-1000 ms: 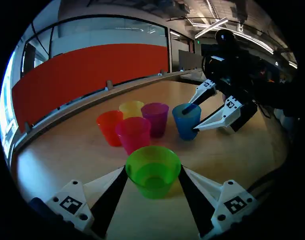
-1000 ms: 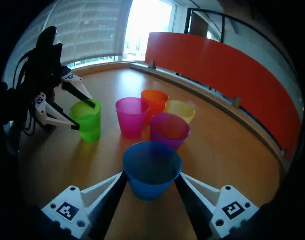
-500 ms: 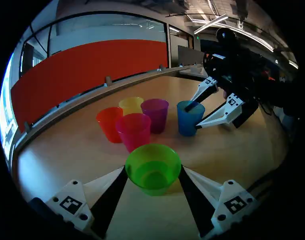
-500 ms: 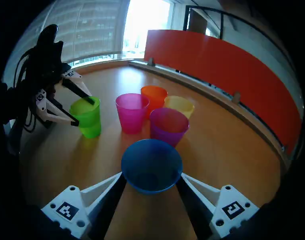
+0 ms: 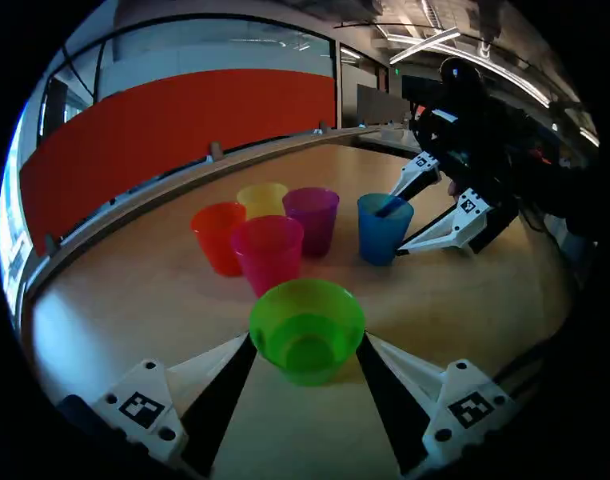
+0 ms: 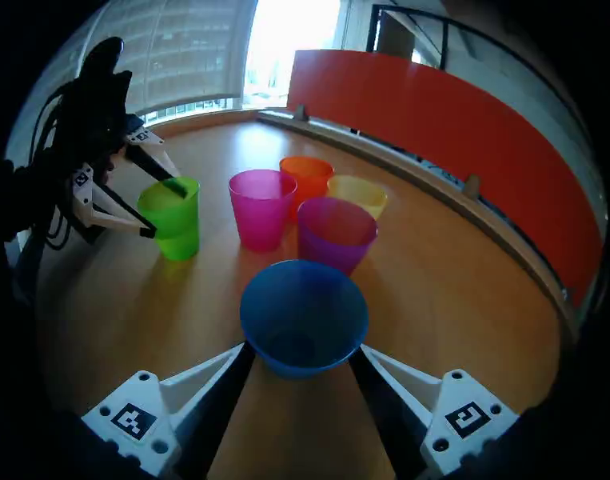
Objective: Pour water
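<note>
Two clenched grips, lower centre: left gripper [image 5: 307, 342] on green cup [image 5: 307, 324], right gripper [image 6: 303, 350] on blue cup [image 6: 303, 312]; hasty tilting risks spilling.

You work at a pale wooden counter [image 5: 105, 312] with a curved far edge. Behind it stands a long orange partition [image 5: 169, 120]. In the right gripper view, bright daylight comes through a window [image 6: 297, 40] beside slatted blinds [image 6: 185, 56]. Strip lights [image 5: 420, 46] run overhead.
</note>
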`<action>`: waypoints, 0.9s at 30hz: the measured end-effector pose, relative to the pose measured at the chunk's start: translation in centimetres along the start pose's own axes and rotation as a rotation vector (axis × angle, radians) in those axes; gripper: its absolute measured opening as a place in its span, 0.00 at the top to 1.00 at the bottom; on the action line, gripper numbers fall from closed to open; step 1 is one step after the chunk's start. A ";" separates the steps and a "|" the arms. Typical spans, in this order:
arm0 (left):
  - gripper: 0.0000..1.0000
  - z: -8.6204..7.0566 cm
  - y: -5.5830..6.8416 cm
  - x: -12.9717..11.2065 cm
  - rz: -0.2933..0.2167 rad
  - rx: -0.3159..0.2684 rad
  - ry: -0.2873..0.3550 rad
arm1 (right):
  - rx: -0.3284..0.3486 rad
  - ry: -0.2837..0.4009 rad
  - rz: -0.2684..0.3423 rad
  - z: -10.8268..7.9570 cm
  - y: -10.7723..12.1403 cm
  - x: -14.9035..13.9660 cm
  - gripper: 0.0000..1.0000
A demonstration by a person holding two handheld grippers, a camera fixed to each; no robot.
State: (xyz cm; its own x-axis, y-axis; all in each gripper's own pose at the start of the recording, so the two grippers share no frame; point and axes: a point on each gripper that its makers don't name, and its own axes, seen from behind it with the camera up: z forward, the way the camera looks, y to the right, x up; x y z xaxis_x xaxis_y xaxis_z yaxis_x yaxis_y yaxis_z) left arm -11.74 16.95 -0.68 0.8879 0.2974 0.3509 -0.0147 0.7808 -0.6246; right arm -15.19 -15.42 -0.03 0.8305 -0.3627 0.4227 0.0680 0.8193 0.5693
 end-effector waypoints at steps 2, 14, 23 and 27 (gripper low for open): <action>0.13 0.0 -0.1 -0.2 0.009 0.005 -0.005 | 0.000 0.000 0.004 -0.1 0.1 0.0 0.10; 0.13 -0.9 -0.4 -1.6 0.028 0.026 -0.047 | -0.016 0.006 0.008 -1.1 0.1 -0.5 0.09; 0.12 -2.3 -1.1 -2.3 0.028 0.070 -0.046 | -0.048 0.019 0.030 -2.5 0.4 -1.4 0.09; 0.13 -3.1 -1.4 -2.4 0.007 0.090 -0.036 | -0.067 0.025 0.042 -3.3 0.6 -1.9 0.09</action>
State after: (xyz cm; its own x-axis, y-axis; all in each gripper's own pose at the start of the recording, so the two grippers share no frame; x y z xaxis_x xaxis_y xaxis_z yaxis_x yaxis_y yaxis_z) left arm -12.45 13.39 -2.79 0.8704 0.3213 0.3730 -0.0631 0.8242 -0.5627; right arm -14.86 -12.77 -2.80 0.8470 -0.3172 0.4267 0.0696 0.8618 0.5025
